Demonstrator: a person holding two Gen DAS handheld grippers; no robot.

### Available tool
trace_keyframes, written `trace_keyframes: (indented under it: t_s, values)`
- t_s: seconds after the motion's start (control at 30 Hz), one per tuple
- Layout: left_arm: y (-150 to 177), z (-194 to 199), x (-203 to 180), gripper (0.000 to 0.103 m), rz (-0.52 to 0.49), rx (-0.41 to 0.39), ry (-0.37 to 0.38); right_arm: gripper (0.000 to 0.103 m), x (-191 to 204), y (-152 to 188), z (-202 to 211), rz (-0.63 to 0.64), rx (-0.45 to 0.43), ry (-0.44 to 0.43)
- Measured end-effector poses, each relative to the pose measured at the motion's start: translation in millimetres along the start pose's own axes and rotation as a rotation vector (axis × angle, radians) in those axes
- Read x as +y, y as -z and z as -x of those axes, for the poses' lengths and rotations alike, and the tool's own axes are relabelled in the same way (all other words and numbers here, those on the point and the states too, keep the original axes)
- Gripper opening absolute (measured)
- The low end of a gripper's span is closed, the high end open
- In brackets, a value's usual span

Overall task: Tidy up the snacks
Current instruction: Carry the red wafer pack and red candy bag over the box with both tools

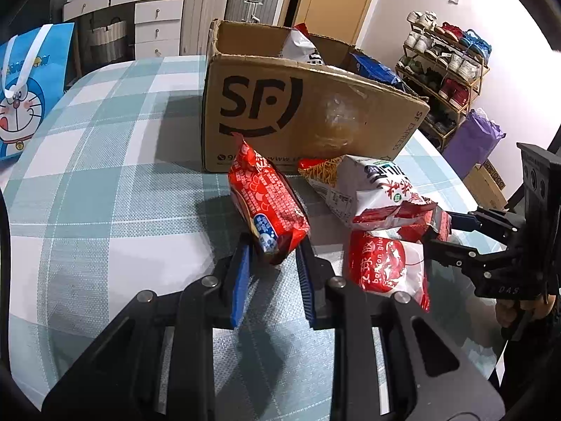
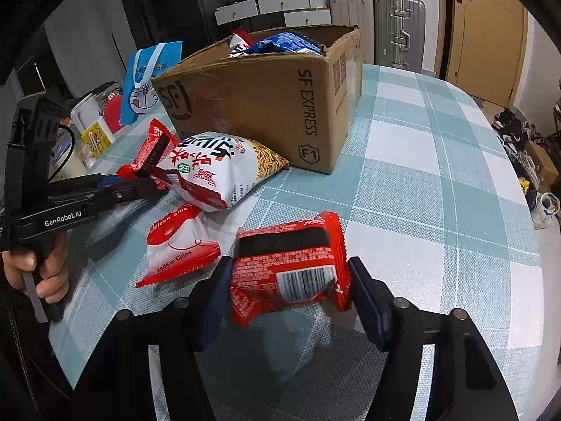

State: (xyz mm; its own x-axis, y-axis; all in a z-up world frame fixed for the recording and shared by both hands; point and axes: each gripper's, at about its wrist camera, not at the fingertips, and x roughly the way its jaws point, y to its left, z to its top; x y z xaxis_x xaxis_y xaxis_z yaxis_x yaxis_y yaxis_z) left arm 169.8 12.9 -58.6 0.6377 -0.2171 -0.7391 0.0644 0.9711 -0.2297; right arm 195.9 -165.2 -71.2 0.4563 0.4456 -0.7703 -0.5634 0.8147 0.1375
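Observation:
My left gripper (image 1: 273, 263) is shut on the near end of a red snack packet (image 1: 264, 203), held above the checked tablecloth. My right gripper (image 2: 291, 280) is shut on another red packet with a barcode (image 2: 291, 266). In the left wrist view, the right gripper (image 1: 438, 231) shows at the right with its red packet behind a white noodle snack bag (image 1: 371, 189). That noodle bag (image 2: 214, 168) and a red and white balloon-glue packet (image 2: 175, 245) lie on the table. The open SF cardboard box (image 1: 298, 105) stands behind, holding several snack bags.
A blue Doraemon bag (image 1: 24, 94) stands at the table's left edge. Small items, a cup and a yellow pack (image 2: 94, 137) sit near it. A shoe rack (image 1: 445, 70) and purple bag (image 1: 473, 140) are beyond the table on the right. Drawers and suitcases stand behind.

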Motion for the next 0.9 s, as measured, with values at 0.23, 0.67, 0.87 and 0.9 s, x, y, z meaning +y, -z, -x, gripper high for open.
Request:
trace_keyframes:
  t_s: [0.23, 0.67, 0.87, 0.9]
  values:
    - [2, -2, -1, 0.023, -0.019, 0.018, -0.010, 0.054, 1, 1, 3, 0.006, -0.004, -0.009]
    - [-4, 1, 8, 0.057, 0.055, -0.019, -0.060, 0.053, -7, 1, 7, -0.012, -0.014, -0.007]
    - [-2, -2, 19, 0.034, 0.108, -0.011, -0.012, 0.053, -8, 0, 5, -0.014, -0.015, -0.010]
    - [-2, -1, 17, 0.033, 0.095, -0.014, -0.016, 0.053, -8, 0, 5, -0.015, -0.016, -0.011]
